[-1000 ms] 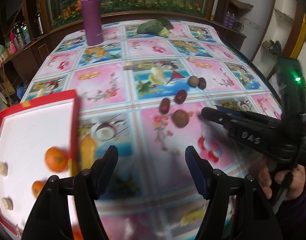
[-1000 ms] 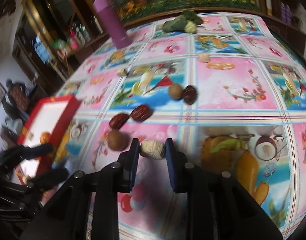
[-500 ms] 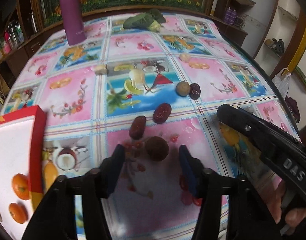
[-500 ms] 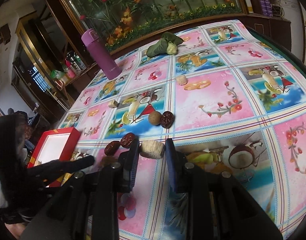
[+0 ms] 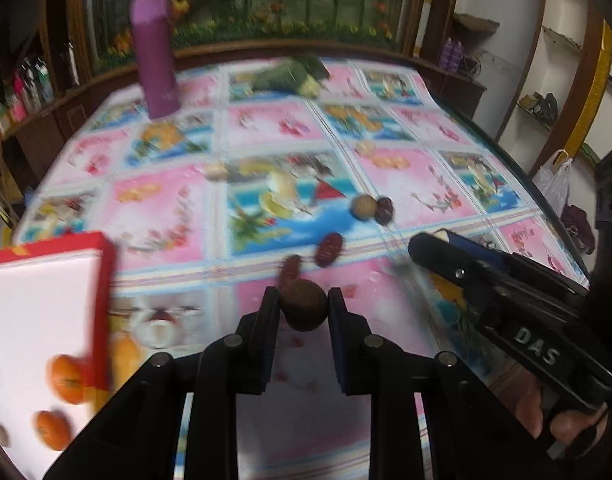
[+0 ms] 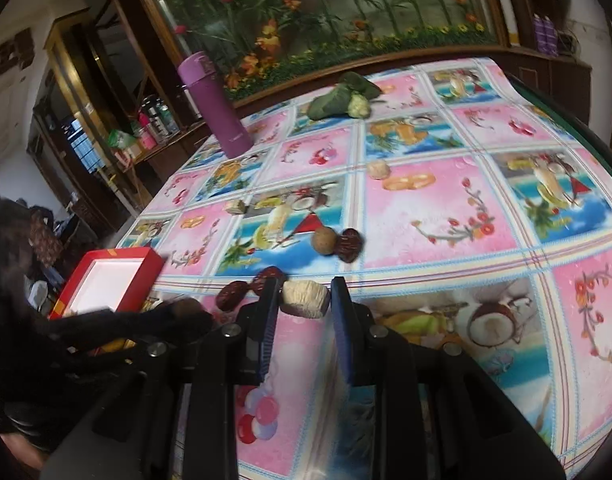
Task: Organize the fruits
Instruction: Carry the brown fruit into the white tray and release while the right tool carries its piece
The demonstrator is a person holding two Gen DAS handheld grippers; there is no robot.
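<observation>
Left tool (image 5: 303,306) closing, pads already against a round brown fruit (image 5: 303,307) just off the near right corner of the red tray (image 5: 103,280). Right tool (image 6: 306,300) clamped narrow on a pale ridged nut (image 6: 305,299), further right of the tray. Two dates (image 5: 329,249) just beyond. Two oranges (image 5: 65,378) inside the tray. Patterned surface (image 6: 438,216) underneath.

A purple flask (image 6: 213,104) stands upright near the far left corner of the desk (image 6: 446,216), which is covered by a tablecloth printed with pink and blue fruit panels. Behind the desk runs a framed mural of flowers and bamboo (image 6: 326,12). A white plastic bag (image 5: 556,178) hangs by shelves (image 5: 546,100) on the right wall.
</observation>
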